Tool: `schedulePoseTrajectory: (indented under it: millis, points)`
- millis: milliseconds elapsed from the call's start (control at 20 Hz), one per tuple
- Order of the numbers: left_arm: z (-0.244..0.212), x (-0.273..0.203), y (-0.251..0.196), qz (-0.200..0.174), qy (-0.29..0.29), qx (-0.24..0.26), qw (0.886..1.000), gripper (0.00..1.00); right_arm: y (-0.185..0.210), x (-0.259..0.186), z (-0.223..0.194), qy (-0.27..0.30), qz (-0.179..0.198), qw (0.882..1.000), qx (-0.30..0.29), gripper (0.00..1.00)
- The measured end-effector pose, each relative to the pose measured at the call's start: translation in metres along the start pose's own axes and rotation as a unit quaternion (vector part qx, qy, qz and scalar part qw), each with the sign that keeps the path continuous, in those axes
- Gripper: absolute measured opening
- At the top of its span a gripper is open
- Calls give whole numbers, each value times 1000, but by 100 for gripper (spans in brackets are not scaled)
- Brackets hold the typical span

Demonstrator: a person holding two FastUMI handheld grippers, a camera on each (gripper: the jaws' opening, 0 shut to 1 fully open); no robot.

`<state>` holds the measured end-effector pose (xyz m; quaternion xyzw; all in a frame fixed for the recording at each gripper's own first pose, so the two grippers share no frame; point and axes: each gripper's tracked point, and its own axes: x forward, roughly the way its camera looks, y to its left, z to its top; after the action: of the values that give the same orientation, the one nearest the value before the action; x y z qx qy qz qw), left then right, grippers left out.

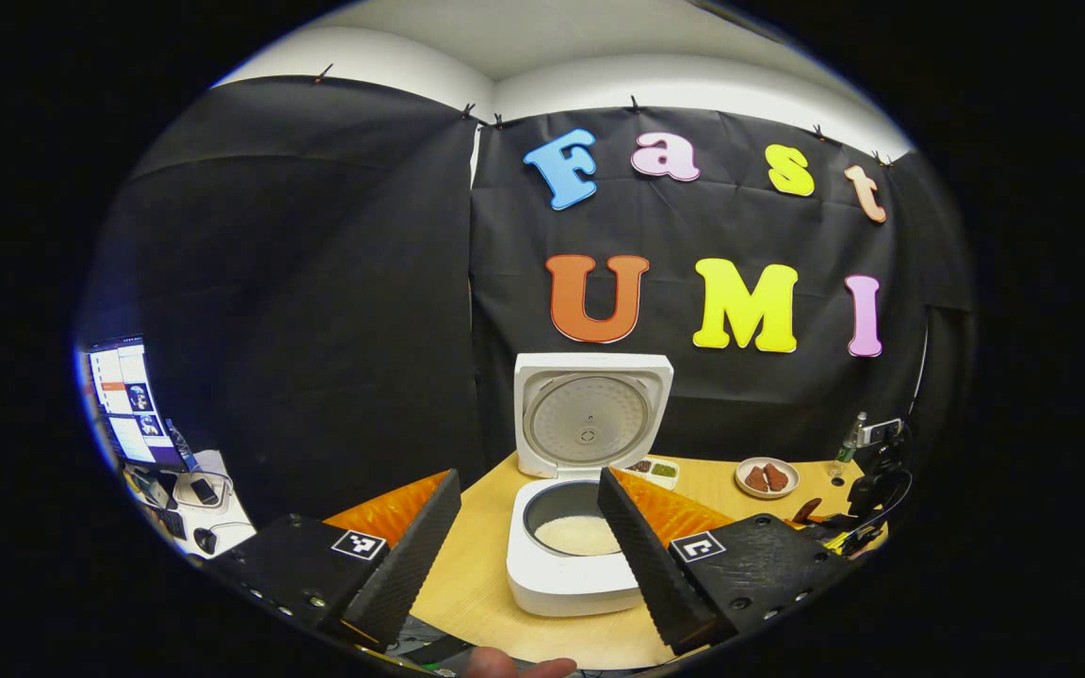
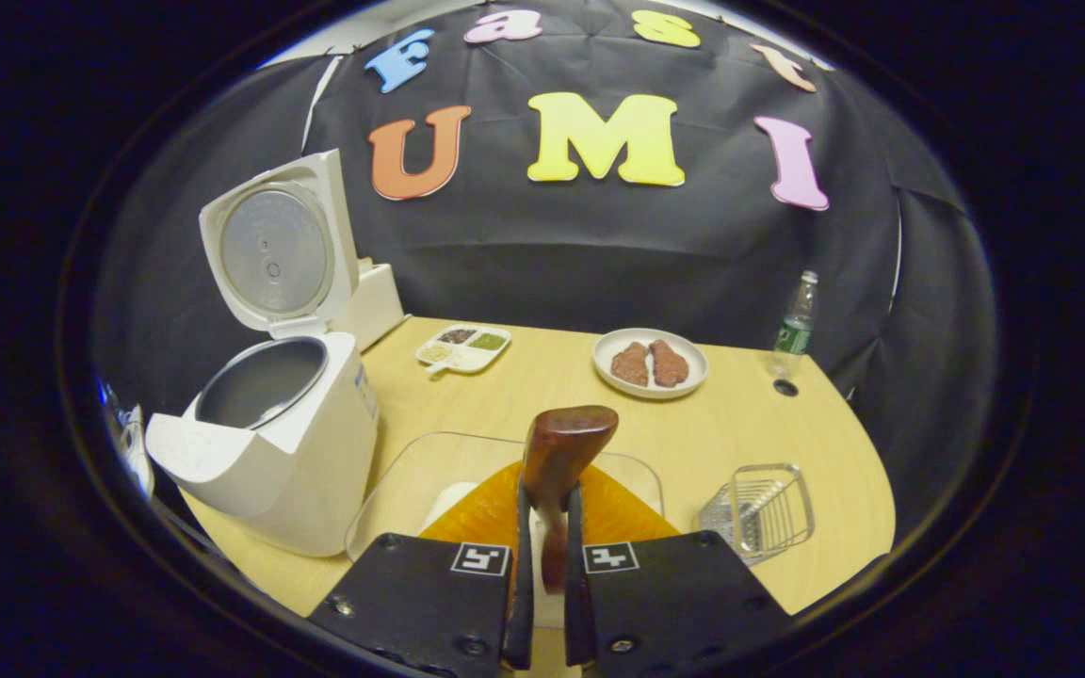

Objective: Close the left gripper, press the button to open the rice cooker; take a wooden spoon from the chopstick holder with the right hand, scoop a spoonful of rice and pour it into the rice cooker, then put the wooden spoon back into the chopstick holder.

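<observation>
Fingers of the left tool stand wide apart at the bottom of the left gripper view, clamped on nothing, held above the near edge of the desk. Between them, a little farther off, sits the white rice cooker with its lid swung upright and its inner pot showing a layer of white rice. Behind the cooker lie a small divided dish and a plate with two brown pieces; the other tool, dark and partly cut off, shows at the far right edge of the desk.

In the right gripper view the right tool has its fingers drawn together on the handle of the wooden spoon, whose bowl rises tilted above them. Just under the spoon is a clear glass tray with something white in it, mostly hidden by the tool. To the right of it lies a small wire basket, the chopstick holder, on the desk. To the left stands the open cooker, close beside the tray. Farther back are the divided dish, the plate, and a plastic bottle near the black cloth wall
</observation>
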<state>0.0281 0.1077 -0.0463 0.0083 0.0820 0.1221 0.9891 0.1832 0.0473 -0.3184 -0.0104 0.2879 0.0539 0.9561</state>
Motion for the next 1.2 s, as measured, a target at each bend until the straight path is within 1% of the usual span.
schedulePoseTrajectory:
  millis: [200,350,400,500,600,700,750,850,1000,1050,1200]
  points:
    - [0,-2,9,5,2,8,1000,94,25,4,-6,18,43,998,52,15]
    - [-1,-4,15,12,5,3,1000,94,35,5,-6,32,66,991,110,15]
    - [-3,-4,17,14,7,1,1000,94,38,4,-5,39,77,987,138,15]
    - [-5,-4,20,15,9,2,1000,94,45,4,-5,51,103,973,198,15]
    - [-2,-5,22,14,8,4,1000,94,41,6,-5,58,107,960,253,15]
    - [3,-3,18,10,6,5,1000,94,27,12,-7,66,106,940,317,15]
    - [4,-1,17,7,4,7,1000,94,20,16,-11,71,105,927,353,15]
    - [7,0,12,1,2,11,1000,94,7,19,-19,78,108,896,424,15]
    - [9,1,2,-12,4,17,1000,94,-13,13,-29,75,117,856,497,15]
    - [10,3,-2,-16,5,19,1000,94,-15,10,-28,70,122,847,513,15]
    - [15,5,-16,-32,0,23,999,94,-35,-1,-16,38,134,823,551,15]
